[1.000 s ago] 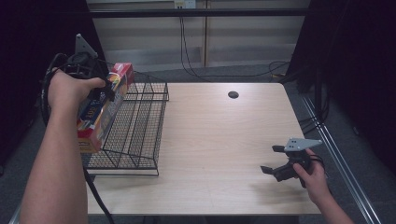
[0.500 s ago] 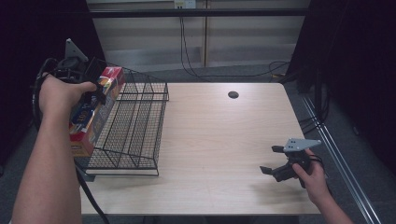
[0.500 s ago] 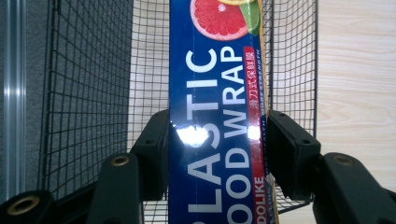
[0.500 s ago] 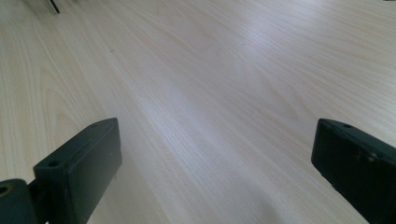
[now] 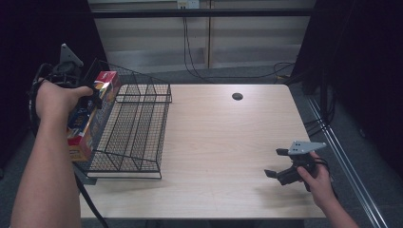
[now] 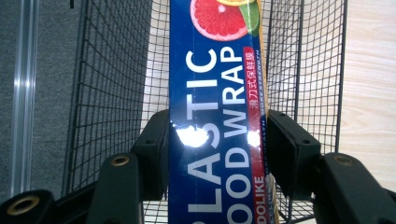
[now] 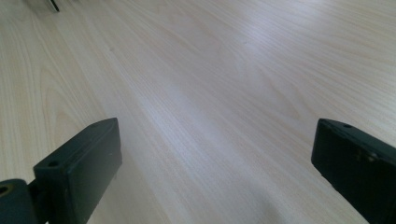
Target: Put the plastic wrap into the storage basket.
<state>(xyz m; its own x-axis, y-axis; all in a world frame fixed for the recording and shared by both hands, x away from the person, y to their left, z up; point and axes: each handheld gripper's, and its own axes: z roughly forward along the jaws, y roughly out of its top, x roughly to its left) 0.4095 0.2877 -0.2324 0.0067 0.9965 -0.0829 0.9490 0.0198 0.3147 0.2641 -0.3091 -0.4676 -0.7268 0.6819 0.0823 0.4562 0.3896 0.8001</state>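
A long blue plastic food wrap box (image 6: pixel 215 121) with a grapefruit picture sits clamped between the jaws of my left gripper (image 6: pixel 217 149). In the high view the box (image 5: pixel 90 114) hangs lengthwise at the left wall of the black wire basket (image 5: pixel 138 128), with my left gripper (image 5: pixel 85 95) shut on it above the table's left edge. My right gripper (image 5: pixel 280 166) stands open low over the near right of the wooden table (image 5: pixel 228 137). In the right gripper view its jaws are wide apart (image 7: pixel 219 158) with bare wood between them.
A round cable hole (image 5: pixel 237 96) lies at the table's far side. Cables (image 5: pixel 190 38) hang behind the table. A metal rail (image 5: pixel 342 156) runs along the floor at the right. Dark curtains close both sides.
My left hand has carried the wrap box a little further left and outward along the basket's left wall. The right gripper has stayed where it was, still open.
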